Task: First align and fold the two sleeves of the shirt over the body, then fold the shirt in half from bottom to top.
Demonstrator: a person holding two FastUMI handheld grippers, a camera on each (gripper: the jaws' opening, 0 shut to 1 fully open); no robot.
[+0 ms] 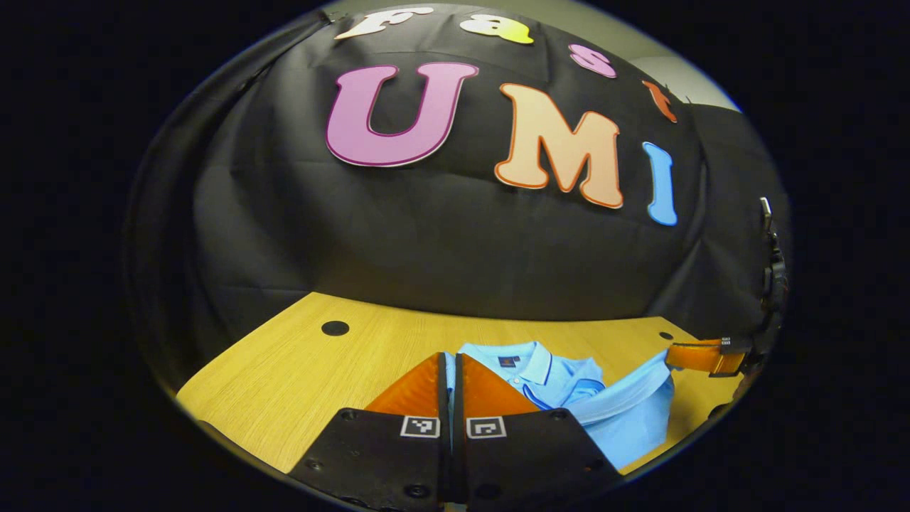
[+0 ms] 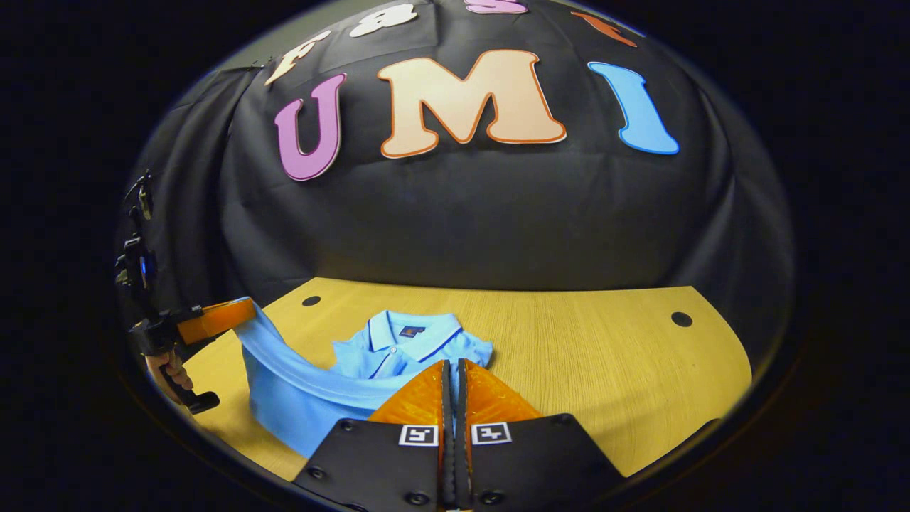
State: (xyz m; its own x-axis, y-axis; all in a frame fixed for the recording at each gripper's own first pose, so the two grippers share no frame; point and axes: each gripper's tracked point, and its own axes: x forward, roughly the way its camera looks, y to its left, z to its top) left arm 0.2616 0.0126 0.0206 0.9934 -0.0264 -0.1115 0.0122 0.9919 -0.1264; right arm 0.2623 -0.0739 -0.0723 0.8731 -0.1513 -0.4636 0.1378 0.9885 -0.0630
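A light blue polo shirt lies on the wooden desk, collar toward the far edge. Both grippers hold its hem lifted above the desk: the left gripper and the right gripper each have their fingers pinched closed on the fabric.

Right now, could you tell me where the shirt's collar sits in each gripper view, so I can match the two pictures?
Left gripper view: the collar lies just right of centre, low, beyond the left gripper's fingertips, on the light blue polo shirt.
Right gripper view: the collar lies left of centre, beyond the right gripper's fingertips.
Shared landmark: the small dark label inside the collar.
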